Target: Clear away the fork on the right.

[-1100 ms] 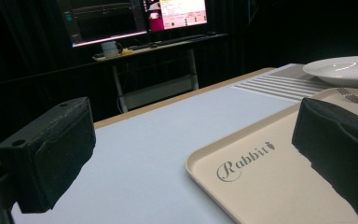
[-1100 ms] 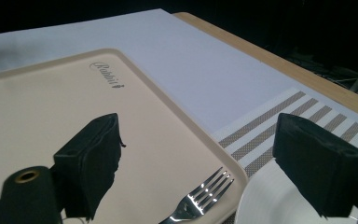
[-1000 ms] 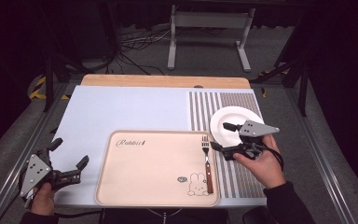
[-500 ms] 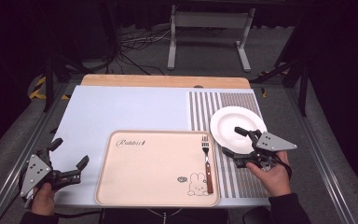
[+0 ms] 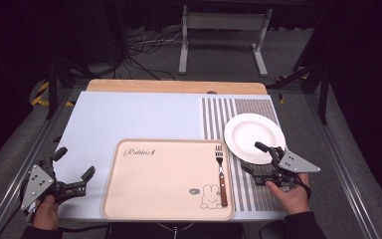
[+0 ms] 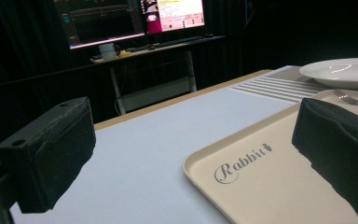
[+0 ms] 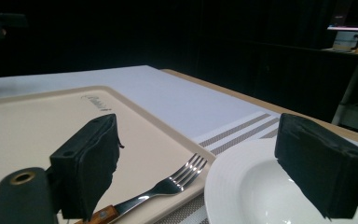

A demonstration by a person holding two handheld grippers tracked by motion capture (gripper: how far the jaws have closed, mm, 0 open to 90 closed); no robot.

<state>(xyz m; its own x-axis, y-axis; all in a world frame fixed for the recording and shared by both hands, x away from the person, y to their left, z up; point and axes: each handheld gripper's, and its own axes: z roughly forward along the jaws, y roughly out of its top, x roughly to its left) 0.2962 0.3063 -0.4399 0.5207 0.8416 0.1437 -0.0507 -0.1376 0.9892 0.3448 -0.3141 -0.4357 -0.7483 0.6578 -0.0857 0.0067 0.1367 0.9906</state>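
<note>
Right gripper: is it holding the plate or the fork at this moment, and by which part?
Nothing is held. The right gripper is open by the near rim of the plate, its jaws empty; the fork lies on the tray.

fork (image 5: 221, 172) lies on tray (image 5: 154, 199), plate (image 5: 251, 134) just right.

The left gripper (image 5: 72, 173) sits at about eight o'clock, held in the left hand (image 5: 45, 211), jaws spread wide and pointing toward two o'clock. The right gripper (image 5: 253, 158) sits at four o'clock in the right hand (image 5: 289, 193), jaws wide apart, pointing toward ten o'clock.
</note>
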